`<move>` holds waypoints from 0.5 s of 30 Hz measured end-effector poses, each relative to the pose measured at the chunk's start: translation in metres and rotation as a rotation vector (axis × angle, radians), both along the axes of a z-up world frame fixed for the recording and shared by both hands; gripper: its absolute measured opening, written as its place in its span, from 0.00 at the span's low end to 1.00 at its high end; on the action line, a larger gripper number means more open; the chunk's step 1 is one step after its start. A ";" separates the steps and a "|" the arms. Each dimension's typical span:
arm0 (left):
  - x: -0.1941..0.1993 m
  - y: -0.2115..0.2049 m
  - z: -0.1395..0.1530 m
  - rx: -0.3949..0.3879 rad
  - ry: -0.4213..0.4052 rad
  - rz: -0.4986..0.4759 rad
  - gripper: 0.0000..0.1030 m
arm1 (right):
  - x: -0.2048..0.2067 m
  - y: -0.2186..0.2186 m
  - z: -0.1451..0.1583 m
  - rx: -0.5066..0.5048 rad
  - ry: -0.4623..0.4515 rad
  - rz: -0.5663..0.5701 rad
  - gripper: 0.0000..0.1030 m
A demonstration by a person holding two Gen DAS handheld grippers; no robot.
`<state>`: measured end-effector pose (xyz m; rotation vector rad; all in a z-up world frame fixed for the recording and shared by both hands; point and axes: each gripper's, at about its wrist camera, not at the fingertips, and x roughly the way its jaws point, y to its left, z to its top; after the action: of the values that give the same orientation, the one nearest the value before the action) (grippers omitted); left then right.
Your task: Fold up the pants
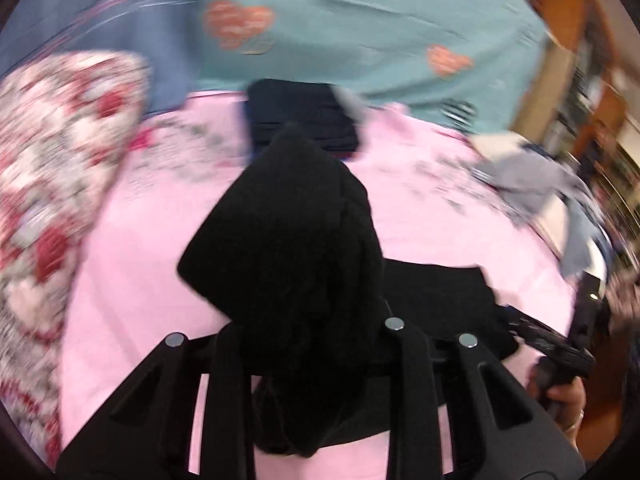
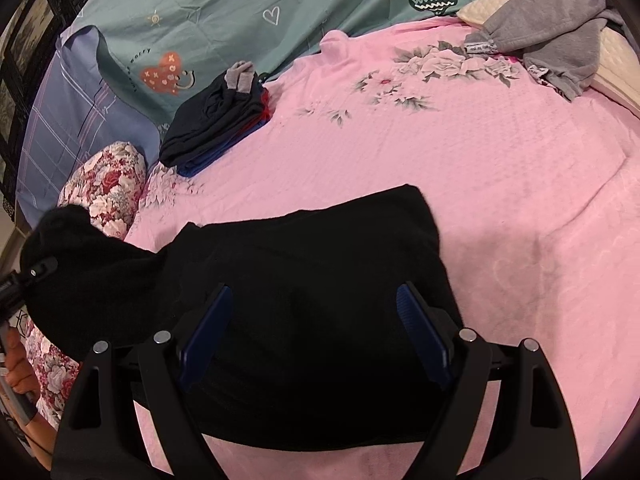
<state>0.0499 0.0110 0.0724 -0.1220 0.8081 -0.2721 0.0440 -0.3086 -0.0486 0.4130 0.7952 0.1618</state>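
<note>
Black pants [image 2: 304,264] lie on the pink bedspread [image 2: 460,168]. One end of them is bunched up and raised at the left. My left gripper [image 1: 304,320] is shut on that bunch of black cloth [image 1: 280,248], which hides its fingertips. In the right wrist view the left gripper [image 2: 36,276] shows at the far left edge with the cloth wrapped over it. My right gripper [image 2: 316,304] stands open above the flat part of the pants, its blue pads [image 2: 420,328] wide apart and nothing pinched between them.
A stack of folded dark clothes [image 2: 216,120] sits near the teal heart-print sheet [image 2: 224,12]. A grey garment [image 2: 548,36] lies on a cream pillow at the far right. A floral pillow [image 2: 108,184] is at the left. A hand [image 1: 568,404] holds the right gripper.
</note>
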 end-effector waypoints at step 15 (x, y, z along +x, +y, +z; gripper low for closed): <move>0.030 -0.099 -0.095 -0.139 0.329 -0.322 0.90 | -0.002 -0.005 0.002 -0.014 0.039 -0.005 0.82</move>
<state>0.0796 -0.0879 -0.0229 -0.1699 1.1371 -0.6240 0.0421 -0.3141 -0.0463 0.4058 0.8329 0.1436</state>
